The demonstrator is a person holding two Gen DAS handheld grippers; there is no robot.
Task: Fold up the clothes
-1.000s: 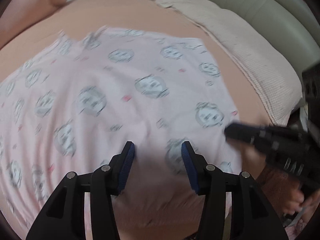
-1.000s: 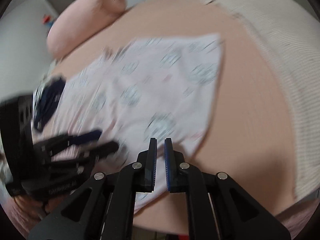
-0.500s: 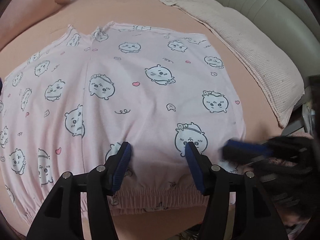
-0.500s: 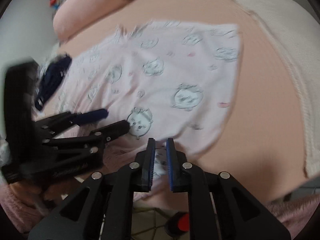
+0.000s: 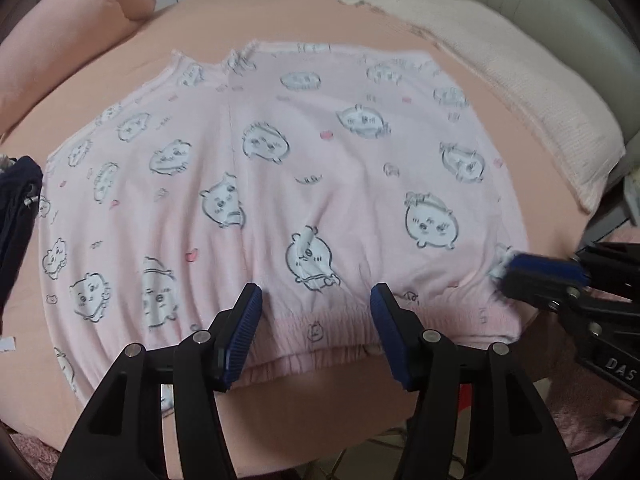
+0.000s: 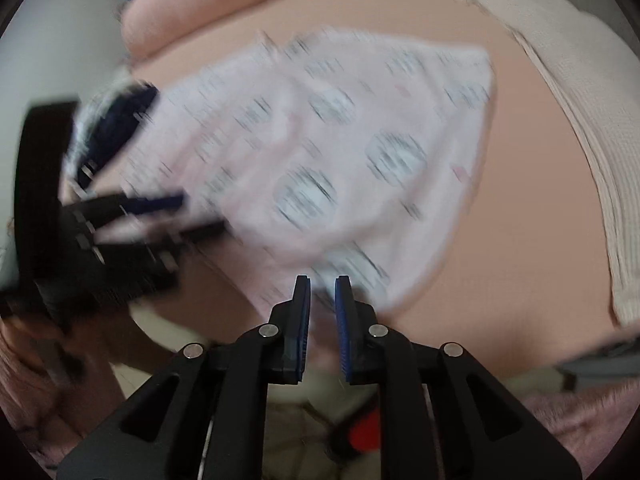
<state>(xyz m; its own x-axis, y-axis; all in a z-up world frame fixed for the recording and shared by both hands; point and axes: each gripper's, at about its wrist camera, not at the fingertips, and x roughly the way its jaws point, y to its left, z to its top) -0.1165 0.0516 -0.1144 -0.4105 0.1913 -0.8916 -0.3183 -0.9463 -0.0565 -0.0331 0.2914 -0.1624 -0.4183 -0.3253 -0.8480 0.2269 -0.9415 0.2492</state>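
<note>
**Left wrist view: shorts laid flat, both grippers letting go**

Left wrist view shows you the pink printed shorts (image 5: 280,184) spread flat on the peach bed sheet (image 5: 280,16), waistband nearest you at 6 o'clock, leg hems toward 12. Half a second ago your left gripper (image 5: 316,332) stood further in over the fabric; now it has pulled back to the waistband edge, its jaws spread and just opened wider, with nothing pinched between them. At 3 o'clock your right gripper (image 5: 532,276) sits at the waistband corner. In the right wrist view it (image 6: 322,320) has just been opening from nearly pressed together; a narrow gap shows, and the blur hides whether cloth remains inside. A dark garment (image 5: 16,208) lies at 9 o'clock, a cream blanket (image 5: 520,92) at 2. The spreading looks finished; I judge the first fold comes next.
</note>
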